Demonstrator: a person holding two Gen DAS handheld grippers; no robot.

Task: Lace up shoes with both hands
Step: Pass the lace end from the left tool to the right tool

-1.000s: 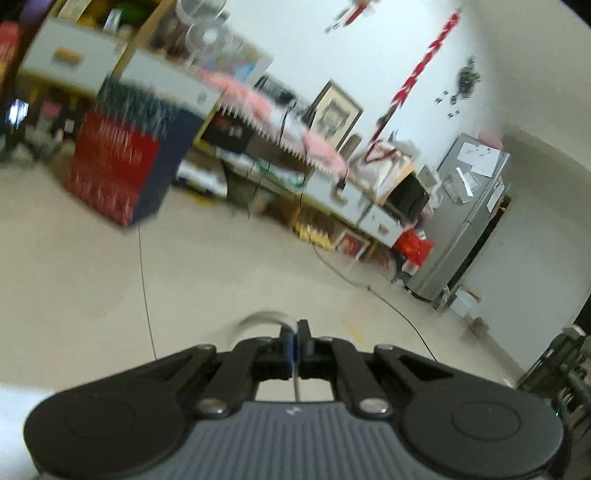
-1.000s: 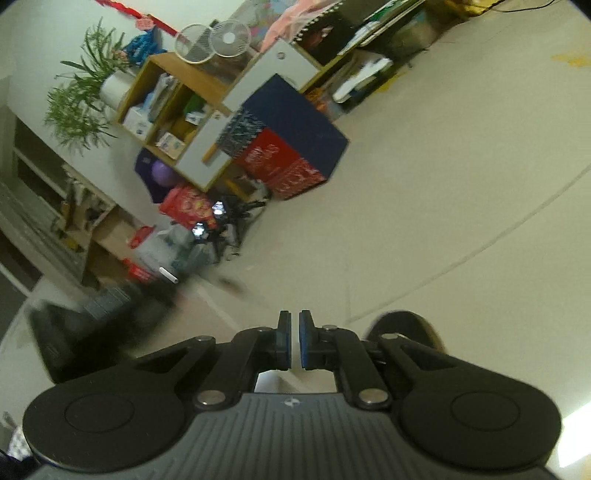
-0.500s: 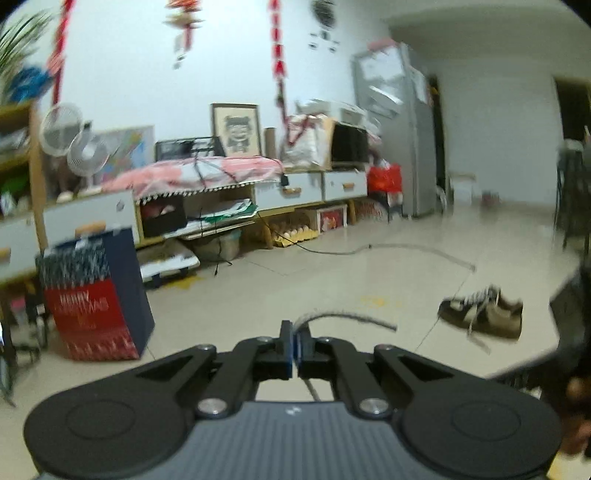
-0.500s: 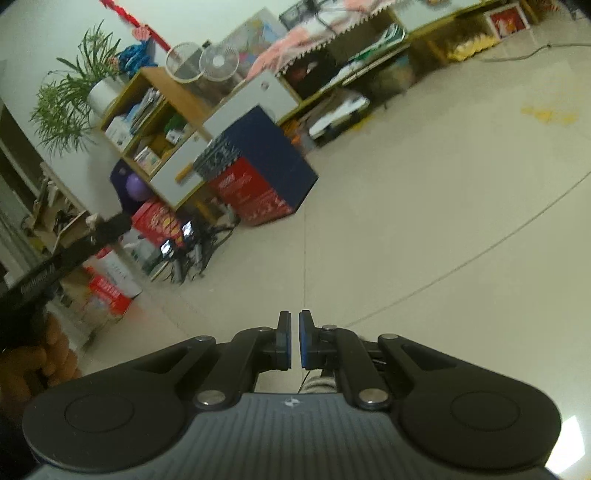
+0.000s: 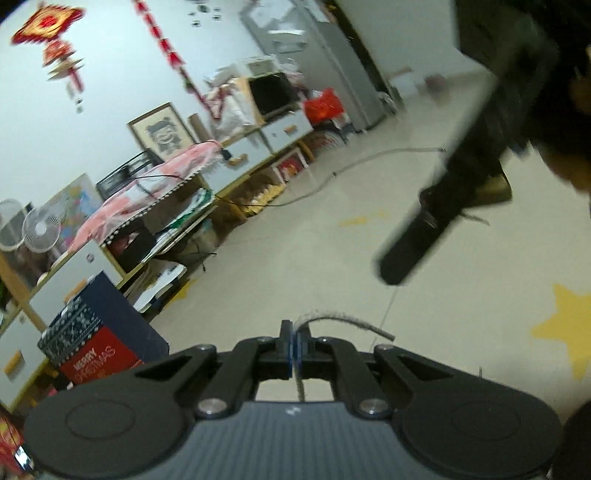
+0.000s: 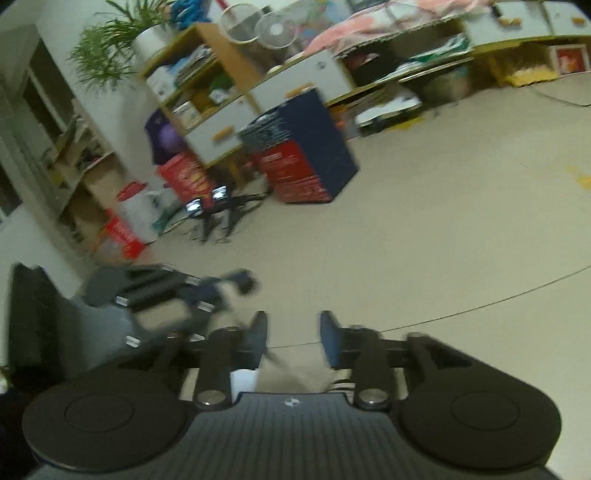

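Left gripper (image 5: 294, 345): fingers closed on a grey lace (image 5: 347, 319). The lace passes between the pads and runs back under the gripper body; its free end arcs forward and to the right, tip frayed, above the floor (image 5: 332, 258).

Right gripper (image 6: 293, 339): fingers apart and opening, nothing pressed between them. A blurred pale strand crosses by the left finger (image 6: 258, 334); I cannot tell whether it touches. In the left wrist view this gripper shows as a dark blurred bar at upper right, held in a hand (image 5: 569, 122).

Shoe (image 5: 491, 186): tan, on the floor well beyond the left gripper, mostly hidden behind the right gripper's bar. A loose lace end trails from it toward the right.

Left gripper as seen from the right wrist view: blurred, low at left, just beside the right gripper.

Box (image 5: 99, 347): navy and red, lettered "MERRY CHRISTMAS", on the floor by the shelving along the wall.

Shelving (image 5: 236, 162): low units with pale drawers, cluttered; pink cloth over one section.

Cable (image 5: 369, 158): on the floor before the shelving.

Star sticker (image 5: 569, 328): yellow, on the floor at right.

Fans (image 6: 266, 27): two small ones atop the shelf.
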